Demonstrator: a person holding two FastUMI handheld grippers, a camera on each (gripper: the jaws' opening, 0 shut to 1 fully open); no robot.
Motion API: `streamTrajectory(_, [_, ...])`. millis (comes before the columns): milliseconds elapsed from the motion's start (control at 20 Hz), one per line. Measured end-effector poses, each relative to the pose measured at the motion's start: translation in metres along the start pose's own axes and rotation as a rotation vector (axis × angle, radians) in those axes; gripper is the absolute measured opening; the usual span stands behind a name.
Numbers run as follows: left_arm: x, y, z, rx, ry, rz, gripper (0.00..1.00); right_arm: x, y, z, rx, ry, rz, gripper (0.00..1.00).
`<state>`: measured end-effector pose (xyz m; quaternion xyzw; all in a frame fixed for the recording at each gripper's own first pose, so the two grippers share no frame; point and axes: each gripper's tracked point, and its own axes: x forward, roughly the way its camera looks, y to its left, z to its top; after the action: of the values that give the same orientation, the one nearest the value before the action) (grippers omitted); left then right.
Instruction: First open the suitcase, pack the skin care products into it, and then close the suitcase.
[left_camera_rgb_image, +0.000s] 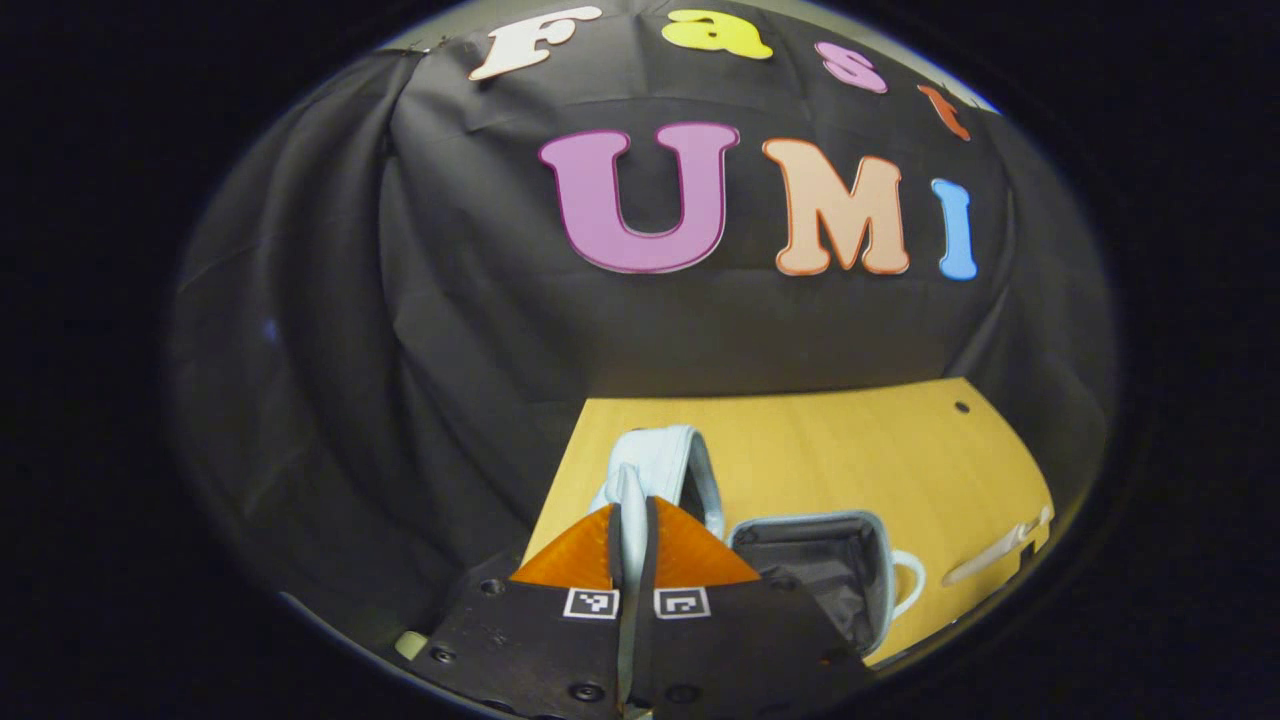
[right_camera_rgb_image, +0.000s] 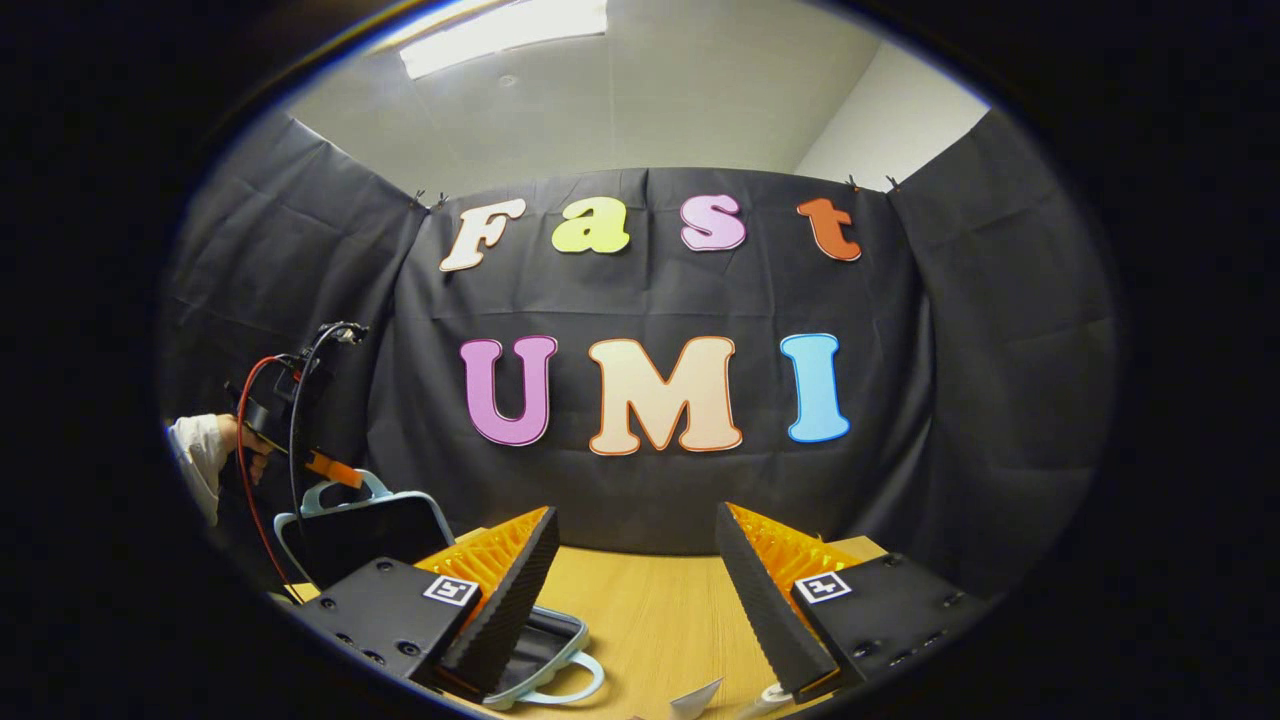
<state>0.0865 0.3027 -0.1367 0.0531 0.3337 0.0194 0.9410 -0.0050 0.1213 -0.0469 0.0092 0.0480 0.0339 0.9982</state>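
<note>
I read the left gripper (left_camera_rgb_image: 632, 520) as pinching the suitcase lid (left_camera_rgb_image: 655, 465), fingers pressed on its pale blue edge. The open suitcase base (left_camera_rgb_image: 825, 570) lies just right of it on the wooden table (left_camera_rgb_image: 850, 450). My right gripper (right_camera_rgb_image: 635, 570) is spread; a white tube (right_camera_rgb_image: 770, 697) lies below its right finger.

White sleeve (right_camera_rgb_image: 197, 447); red and black cables (right_camera_rgb_image: 243, 440); square tags (left_camera_rgb_image: 591, 603).
</note>
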Motion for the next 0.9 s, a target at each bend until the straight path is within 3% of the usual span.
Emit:
streamTrajectory(400, [0.050,0.084,-0.046,-0.006,0.125,0.081,0.00,0.006,0.018,-0.006,-0.029,0.023,-0.008,0.99])
streamTrajectory(750, [0.088,0.121,-0.107,-0.085,0.210,0.133,0.00,0.012,0.019,-0.011,-0.062,0.048,-0.021,0.99])
streamTrajectory(900, [0.096,0.137,-0.120,-0.148,0.194,0.166,0.00,0.011,0.020,-0.010,-0.088,0.052,-0.025,0.99])
